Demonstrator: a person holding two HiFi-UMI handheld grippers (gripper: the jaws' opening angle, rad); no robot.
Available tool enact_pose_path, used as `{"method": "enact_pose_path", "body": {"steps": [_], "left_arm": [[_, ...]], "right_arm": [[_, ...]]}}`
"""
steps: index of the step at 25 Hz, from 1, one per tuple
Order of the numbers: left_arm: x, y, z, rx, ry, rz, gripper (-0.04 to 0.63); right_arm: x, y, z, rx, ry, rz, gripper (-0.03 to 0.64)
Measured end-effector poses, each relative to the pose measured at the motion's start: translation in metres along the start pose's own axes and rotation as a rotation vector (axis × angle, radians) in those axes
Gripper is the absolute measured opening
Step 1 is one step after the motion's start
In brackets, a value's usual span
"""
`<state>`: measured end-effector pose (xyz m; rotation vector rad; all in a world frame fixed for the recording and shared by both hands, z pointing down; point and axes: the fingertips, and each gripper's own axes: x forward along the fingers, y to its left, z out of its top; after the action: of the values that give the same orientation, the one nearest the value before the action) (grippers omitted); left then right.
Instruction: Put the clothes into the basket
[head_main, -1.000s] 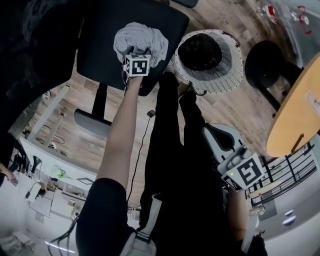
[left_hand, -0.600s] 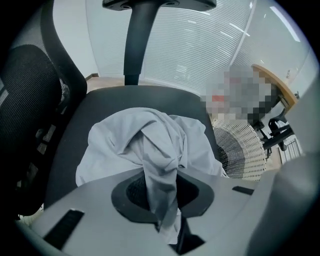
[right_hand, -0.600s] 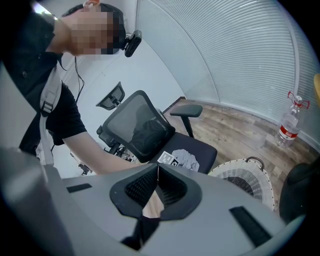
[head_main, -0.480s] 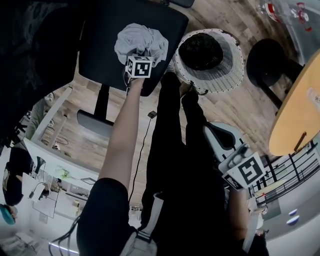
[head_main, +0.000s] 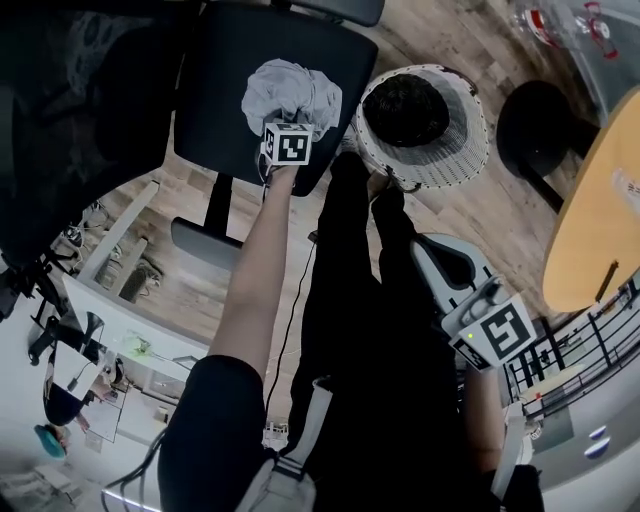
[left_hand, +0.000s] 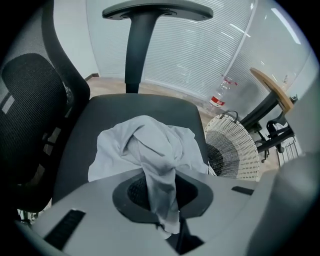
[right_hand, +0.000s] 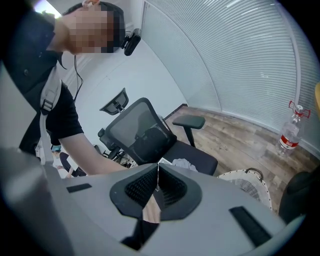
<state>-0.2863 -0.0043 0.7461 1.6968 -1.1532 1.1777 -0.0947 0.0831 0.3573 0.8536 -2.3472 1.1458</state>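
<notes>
A crumpled light-grey garment (head_main: 292, 90) lies on the black seat of an office chair (head_main: 215, 95). My left gripper (head_main: 284, 126) points steeply down at it. Its jaws have just been closing, and they are now shut on a fold of the garment (left_hand: 150, 150), which runs up between the pads (left_hand: 129, 192). The white wicker basket (head_main: 455, 160) stands on the floor right of the chair, with dark clothing (head_main: 405, 108) inside. My right gripper (head_main: 440, 268) hangs by my right leg, shut and empty (right_hand: 157, 182).
A round wooden table (head_main: 600, 220) and a black stool (head_main: 545, 125) stand right of the basket (left_hand: 235, 150). A plastic water bottle (left_hand: 217, 100) stands on the wood floor by the blinds. The chair's armrest (left_hand: 155, 10) rises behind the seat.
The left gripper has risen slightly above the seat, drawing a fold of the grey garment up with it. The right gripper has stayed in place.
</notes>
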Motion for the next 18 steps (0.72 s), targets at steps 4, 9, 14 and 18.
{"method": "enact_pose_path", "body": {"steps": [4, 9, 14, 18], "left_arm": [[-0.020, -0.006, 0.004, 0.004, -0.015, -0.010, 0.066], [-0.044, -0.014, 0.006, 0.038, -0.009, -0.022, 0.064], [-0.073, -0.013, 0.010, 0.020, -0.044, -0.032, 0.064], [-0.094, -0.016, 0.014, 0.033, -0.074, -0.041, 0.063]], "right_arm": [[-0.005, 0.006, 0.012, -0.021, -0.023, -0.008, 0.017], [-0.009, 0.012, 0.025, -0.040, -0.042, -0.019, 0.017], [-0.011, 0.021, 0.036, -0.063, -0.079, -0.026, 0.017], [-0.018, 0.023, 0.046, -0.094, -0.108, -0.035, 0.017]]}}
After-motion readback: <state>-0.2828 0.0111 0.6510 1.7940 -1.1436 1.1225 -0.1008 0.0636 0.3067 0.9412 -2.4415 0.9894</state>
